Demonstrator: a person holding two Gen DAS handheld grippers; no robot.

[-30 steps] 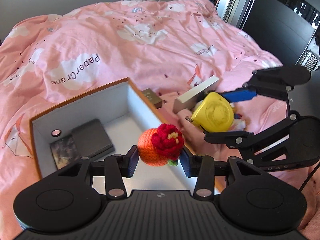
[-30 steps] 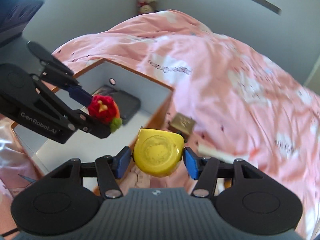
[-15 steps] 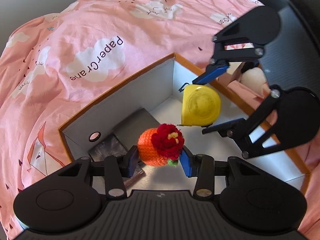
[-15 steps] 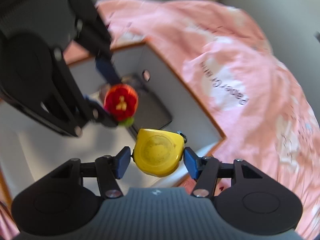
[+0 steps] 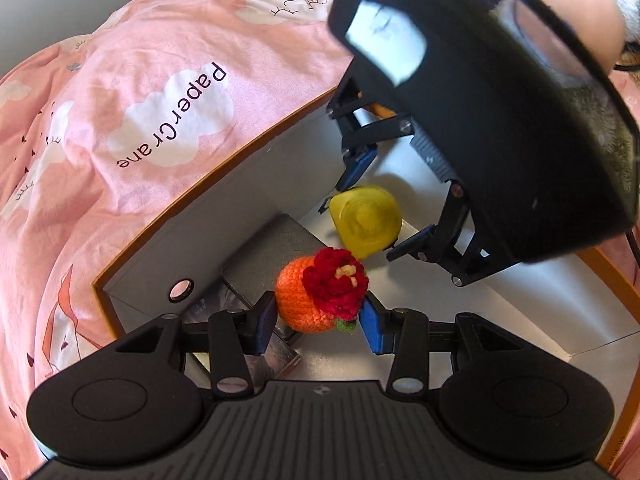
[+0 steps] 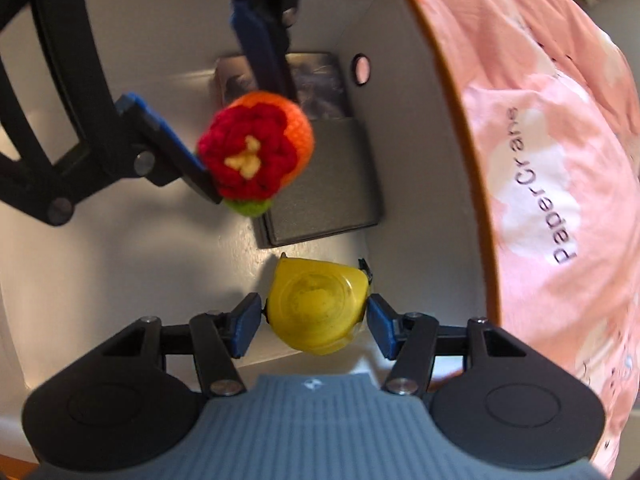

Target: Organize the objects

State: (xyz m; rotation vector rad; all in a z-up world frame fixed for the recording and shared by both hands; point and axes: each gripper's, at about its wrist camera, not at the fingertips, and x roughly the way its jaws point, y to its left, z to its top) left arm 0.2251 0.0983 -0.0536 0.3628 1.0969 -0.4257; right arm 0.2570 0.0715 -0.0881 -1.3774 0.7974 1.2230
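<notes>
Pink quilt [image 5: 120,128] fills the upper left of the left wrist view and the right side of the right wrist view. Box [image 5: 208,196], orange rim, white inside, sits on it, centre of both views, both grippers pointing down into it. Already in the box: grey case [image 6: 324,184] w/ a darker flat pack [image 6: 320,80] just beside it, both against the wall at centre/upper centre of the right view, so part of the sorting looks done. Left gripper [image 5: 318,314], lower centre of the left view, pinching the knit ball [image 5: 316,292], orange w/ red flower; pads tight on both sides, ball hanging above the case, not set down. Right gripper [image 6: 316,320], lower centre of the right view, clamped on the yellow tape [image 6: 318,306], low over the white floor beside the case; can't tell if it touches the floor. Left to do, prob: lower both, let go, pull out. Whether more items wait outside the box: not visible here.
</notes>
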